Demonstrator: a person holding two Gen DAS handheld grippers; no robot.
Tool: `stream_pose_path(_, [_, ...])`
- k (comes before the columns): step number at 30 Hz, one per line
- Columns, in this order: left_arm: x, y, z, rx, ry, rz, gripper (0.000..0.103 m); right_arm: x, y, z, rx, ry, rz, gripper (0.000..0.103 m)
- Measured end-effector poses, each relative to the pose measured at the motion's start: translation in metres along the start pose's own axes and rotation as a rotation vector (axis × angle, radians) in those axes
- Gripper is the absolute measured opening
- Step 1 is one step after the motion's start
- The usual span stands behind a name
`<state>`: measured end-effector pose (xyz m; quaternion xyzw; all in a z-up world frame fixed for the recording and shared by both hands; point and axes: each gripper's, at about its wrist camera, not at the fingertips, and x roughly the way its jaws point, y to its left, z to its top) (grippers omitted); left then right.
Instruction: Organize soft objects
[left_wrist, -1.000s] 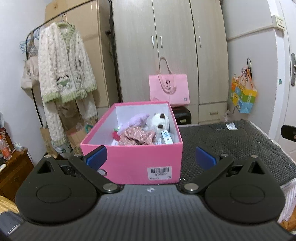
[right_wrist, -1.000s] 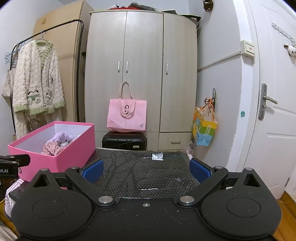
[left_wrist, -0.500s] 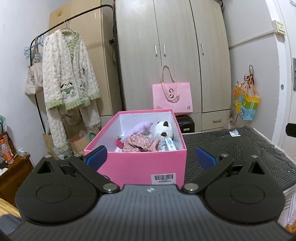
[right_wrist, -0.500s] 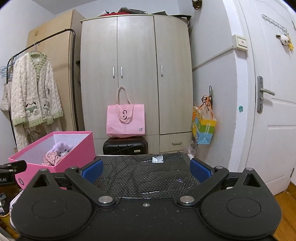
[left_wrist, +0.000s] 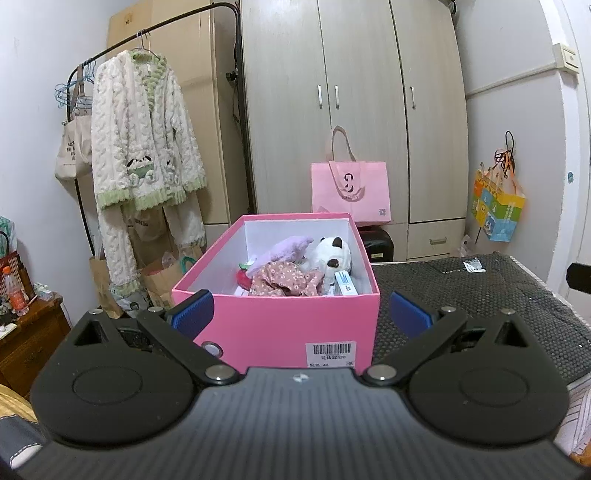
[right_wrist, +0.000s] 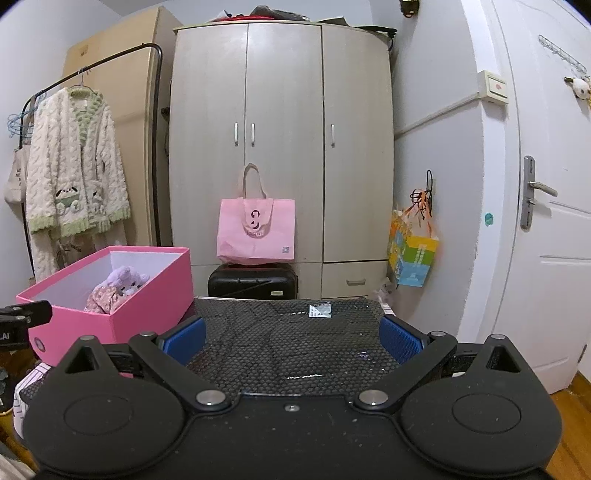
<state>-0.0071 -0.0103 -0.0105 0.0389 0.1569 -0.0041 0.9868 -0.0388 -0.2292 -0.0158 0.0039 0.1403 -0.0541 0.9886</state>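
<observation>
We're in a home bedroom: a three-door wardrobe (right_wrist: 282, 158) fills the back wall, a fluffy cardigan (left_wrist: 142, 136) hangs on a clothes rail (left_wrist: 236, 92), and a white door (right_wrist: 546, 206) stands right.

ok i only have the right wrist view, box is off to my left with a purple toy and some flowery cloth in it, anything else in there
Observer: Yes. The left wrist view shows a white plush panda next to the purple toy, on the right side of the pink box.
Operator: anything hard in there
Observer: A small blue and white carton sits at the near right corner, in front of the panda.
Operator: left jaws holding anything
Observer: No. The left gripper has its jaws open and empty, facing the end of the box that has the barcode label.
</observation>
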Motion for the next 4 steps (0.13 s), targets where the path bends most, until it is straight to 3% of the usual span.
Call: stream_pose_path(4, [-0.0031, 0.0011, 0.0008, -0.012, -0.010, -0.010, 0.103, 0.0012, -0.0008, -0.0003, 0.004, 0.008, 0.003, 0.102])
